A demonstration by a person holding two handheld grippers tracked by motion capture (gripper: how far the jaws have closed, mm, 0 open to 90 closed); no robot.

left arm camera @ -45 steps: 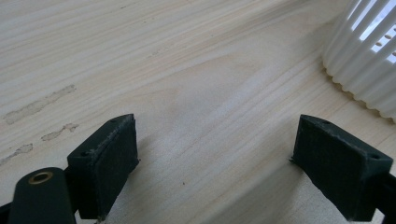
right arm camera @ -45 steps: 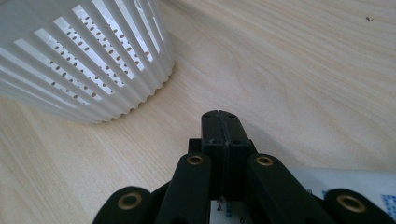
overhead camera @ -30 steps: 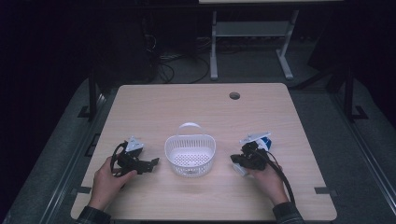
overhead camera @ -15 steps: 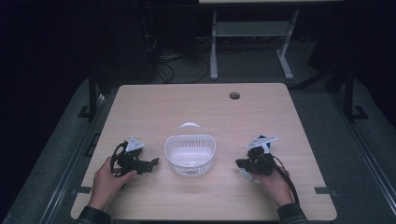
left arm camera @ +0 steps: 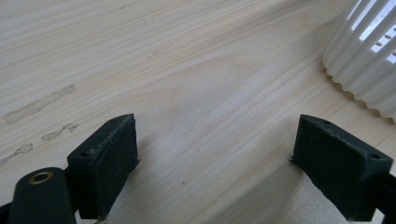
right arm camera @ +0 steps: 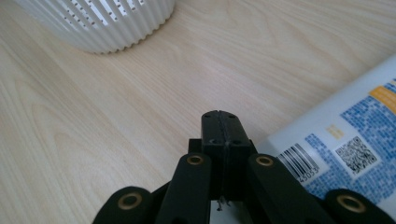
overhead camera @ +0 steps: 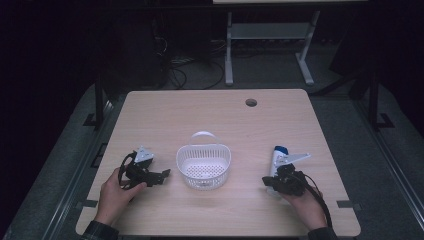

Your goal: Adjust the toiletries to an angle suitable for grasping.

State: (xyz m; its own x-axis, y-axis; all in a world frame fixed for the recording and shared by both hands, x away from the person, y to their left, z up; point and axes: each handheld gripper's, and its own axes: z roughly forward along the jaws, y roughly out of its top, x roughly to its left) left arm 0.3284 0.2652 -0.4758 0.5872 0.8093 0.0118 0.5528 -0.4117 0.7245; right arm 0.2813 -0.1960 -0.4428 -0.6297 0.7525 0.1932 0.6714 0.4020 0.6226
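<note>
White bottle lying flat beside right gripper, jaws fully closed, empty; looks light, rigid, slick plastic—grab mid-body across width; left gripper wide open, empty.

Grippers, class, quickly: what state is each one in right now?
Left gripper: open, nothing between its jaws.
Right gripper: shut, empty, beside the bottle.

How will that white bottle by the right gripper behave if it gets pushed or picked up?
The bottle lies on its side on the table, so a nudge would probably roll it. Its smooth printed label looks glossy, maybe slippery. It is likely rigid plastic.
</note>
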